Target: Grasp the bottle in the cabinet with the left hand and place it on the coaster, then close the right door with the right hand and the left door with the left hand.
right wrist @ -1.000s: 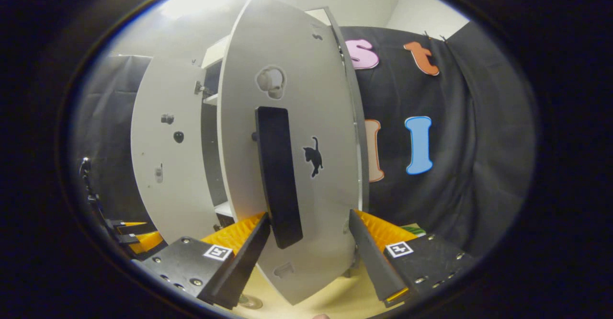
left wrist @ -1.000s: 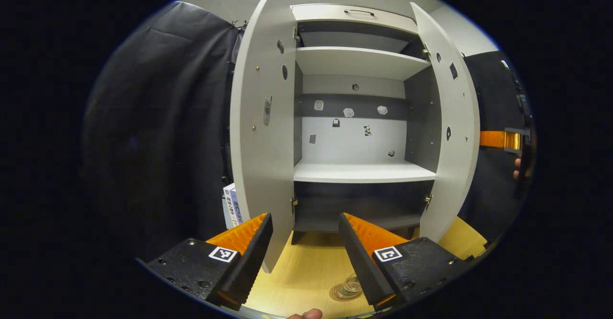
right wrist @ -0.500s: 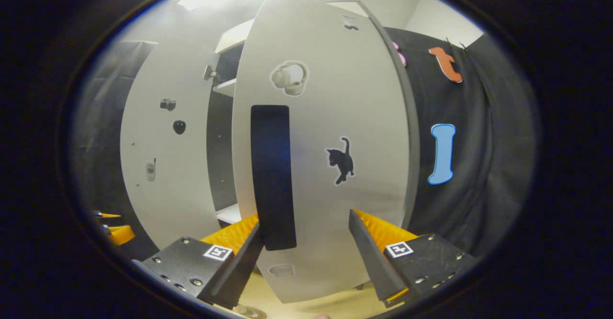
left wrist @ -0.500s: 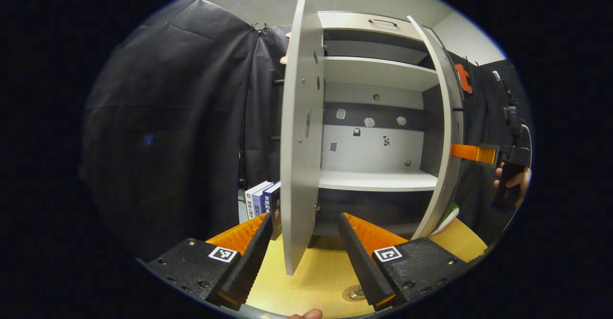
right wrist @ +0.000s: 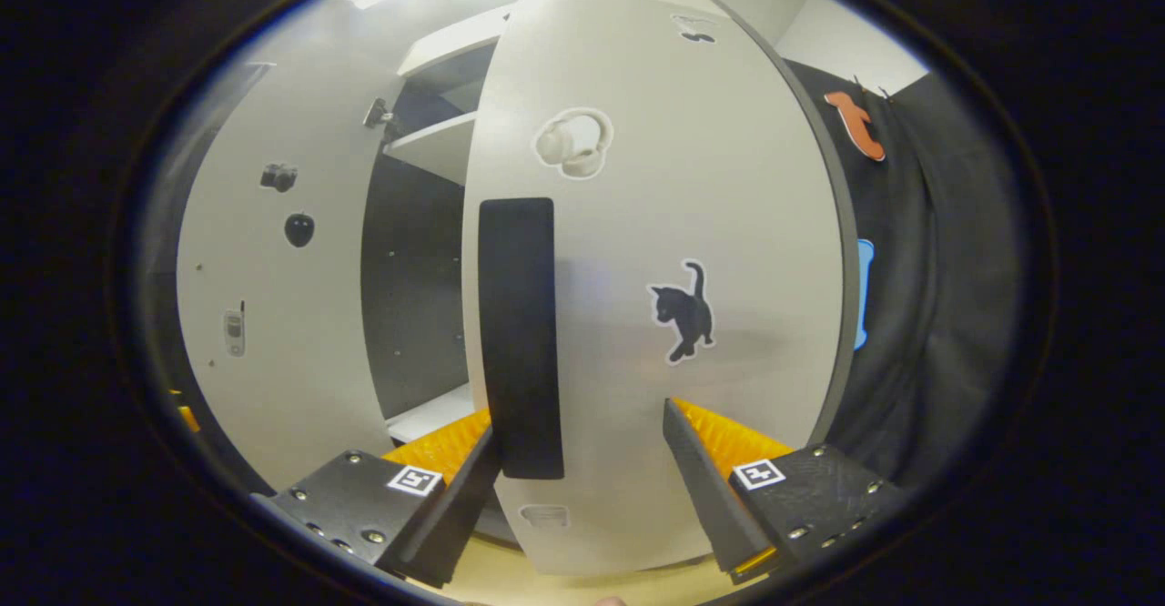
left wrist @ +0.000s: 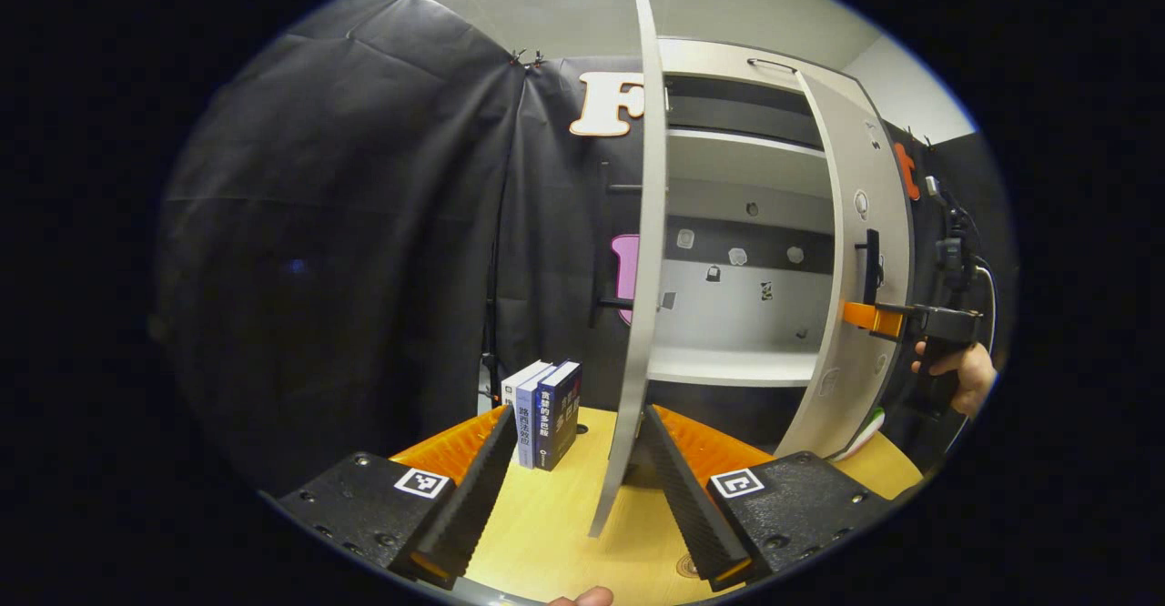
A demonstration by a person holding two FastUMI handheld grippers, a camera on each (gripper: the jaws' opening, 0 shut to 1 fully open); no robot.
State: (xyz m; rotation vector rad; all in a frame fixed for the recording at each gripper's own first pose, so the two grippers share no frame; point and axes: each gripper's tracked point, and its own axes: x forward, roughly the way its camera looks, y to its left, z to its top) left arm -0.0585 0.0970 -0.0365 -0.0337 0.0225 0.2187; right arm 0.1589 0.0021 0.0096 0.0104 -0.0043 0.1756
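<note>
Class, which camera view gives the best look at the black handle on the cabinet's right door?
The right gripper view: the black handle faces the camera, large and full length. The left gripper view shows it small, edge-on, far off on the right door.

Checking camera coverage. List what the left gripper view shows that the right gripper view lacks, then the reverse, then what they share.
Left gripper view adds: books standing on the table, the left door seen edge-on, and a hand holding the right gripper at the right door.
Right gripper view adds: that door's outer face head-on, with a cat sticker and a headphone sticker.
Shared: both doors, partly open, and the cabinet shelf.
</note>
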